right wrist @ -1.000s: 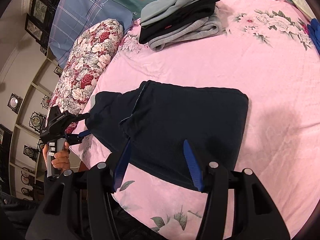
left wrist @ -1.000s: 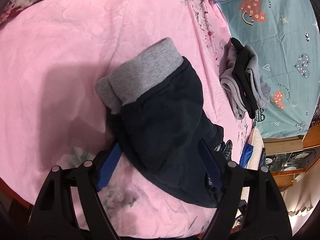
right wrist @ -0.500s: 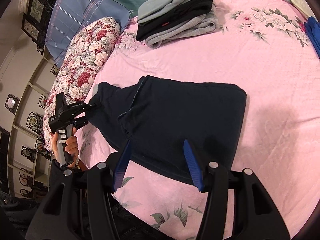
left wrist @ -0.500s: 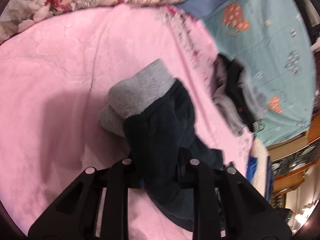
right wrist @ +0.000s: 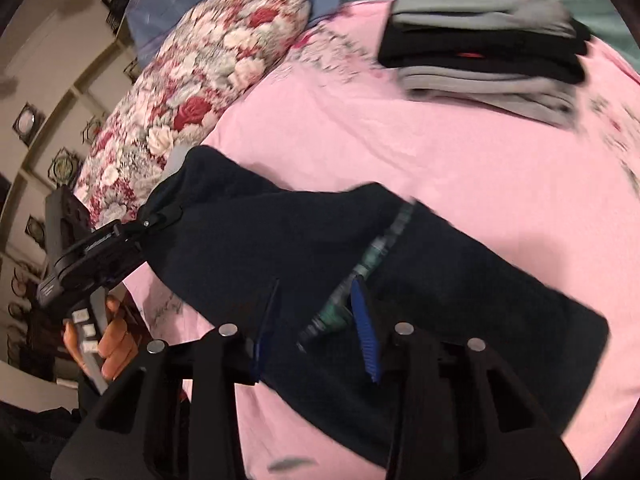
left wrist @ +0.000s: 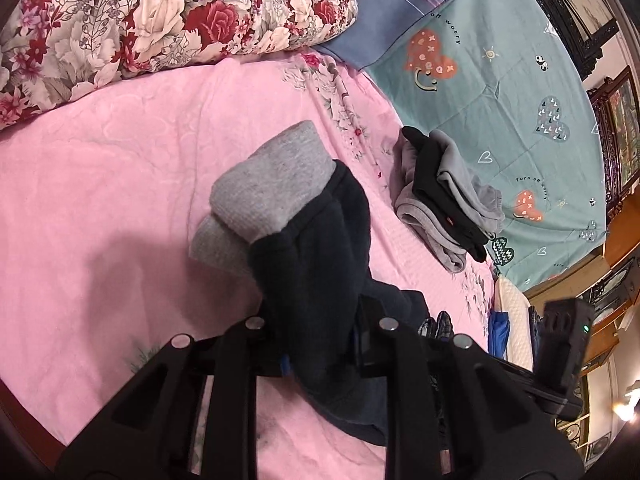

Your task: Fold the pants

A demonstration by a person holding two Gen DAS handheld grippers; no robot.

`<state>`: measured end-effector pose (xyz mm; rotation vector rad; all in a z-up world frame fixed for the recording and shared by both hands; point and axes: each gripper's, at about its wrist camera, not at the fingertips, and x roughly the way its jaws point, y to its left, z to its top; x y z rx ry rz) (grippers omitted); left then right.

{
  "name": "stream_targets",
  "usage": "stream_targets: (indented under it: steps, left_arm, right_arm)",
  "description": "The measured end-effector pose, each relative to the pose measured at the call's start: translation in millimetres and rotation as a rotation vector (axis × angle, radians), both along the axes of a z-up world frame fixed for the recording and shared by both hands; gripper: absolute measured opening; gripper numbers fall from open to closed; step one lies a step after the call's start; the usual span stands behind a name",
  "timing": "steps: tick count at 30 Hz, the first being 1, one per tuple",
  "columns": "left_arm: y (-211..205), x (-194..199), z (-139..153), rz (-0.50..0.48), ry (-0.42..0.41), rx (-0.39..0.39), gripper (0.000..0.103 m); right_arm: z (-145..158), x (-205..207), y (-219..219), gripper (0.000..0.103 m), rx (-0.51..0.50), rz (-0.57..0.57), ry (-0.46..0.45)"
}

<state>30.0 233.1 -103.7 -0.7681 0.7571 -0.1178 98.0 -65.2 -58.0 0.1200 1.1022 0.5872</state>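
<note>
Dark pants (right wrist: 304, 240) lie half-folded on the pink bed (right wrist: 400, 140), grey cuffs toward the floral pillow (left wrist: 160, 20). Left gripper (left wrist: 316, 332) is clamped on the leg end, cloth bunched between its fingers. Right gripper (right wrist: 316, 324) is closing over the waistband, fabric between its jaws, pads not clearly pressing. Risk: a shallow right bite takes one layer only, and the fold skews or slips on lifting.

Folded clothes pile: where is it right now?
The folded clothes pile sits right of the dark pants in the left wrist view, at the pink blanket's edge beside the teal sheet.
</note>
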Motion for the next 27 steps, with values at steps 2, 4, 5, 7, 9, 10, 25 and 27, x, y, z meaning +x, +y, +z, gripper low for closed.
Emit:
stream_targets:
  steps: [2, 4, 5, 7, 9, 10, 25, 27]
  left_arm:
    - [-0.7, -0.2, 0.7, -0.003, 0.000, 0.008, 0.021]
    - [-2.3, 1.6, 1.6, -0.009, 0.001, 0.014, 0.021]
    - [-4.7, 3.7, 1.6, -0.017, 0.009, 0.019, 0.021]
    - [-10.6, 5.9, 5.3, -0.014, 0.012, 0.059, 0.021]
    - [-18.6, 5.7, 15.8, -0.030, -0.010, 0.099, 0.021]
    - [-26.1, 4.3, 26.1, -0.046, -0.032, 0.131, 0.021]
    - [-239.7, -0.4, 87.7, -0.456, -0.176, 0.418, 0.021]
    - [-272.7, -1.6, 79.0, -0.535, -0.167, 0.423, 0.021]
  right_arm:
    - [-8.5, 12.6, 23.6, 0.036, -0.057, 0.014, -0.003]
    - [-17.2, 21.8, 37.7, 0.031, -0.076, 0.025, 0.016]
    - [-26.1, 27.0, 44.9, 0.031, -0.094, 0.029, 0.041]
    - [-51.5, 35.2, 52.9, 0.031, -0.127, 0.021, 0.123]
    - [-53.2, 34.1, 55.3, 0.031, -0.141, 0.021, 0.102]
    - [-48.2, 32.5, 53.0, 0.031, -0.127, 0.020, 0.114]
    - [15.1, -89.3, -213.5, 0.038, 0.146, -0.473, -0.024]
    - [5.0, -106.7, -231.3, 0.038, 0.163, -0.524, -0.009]
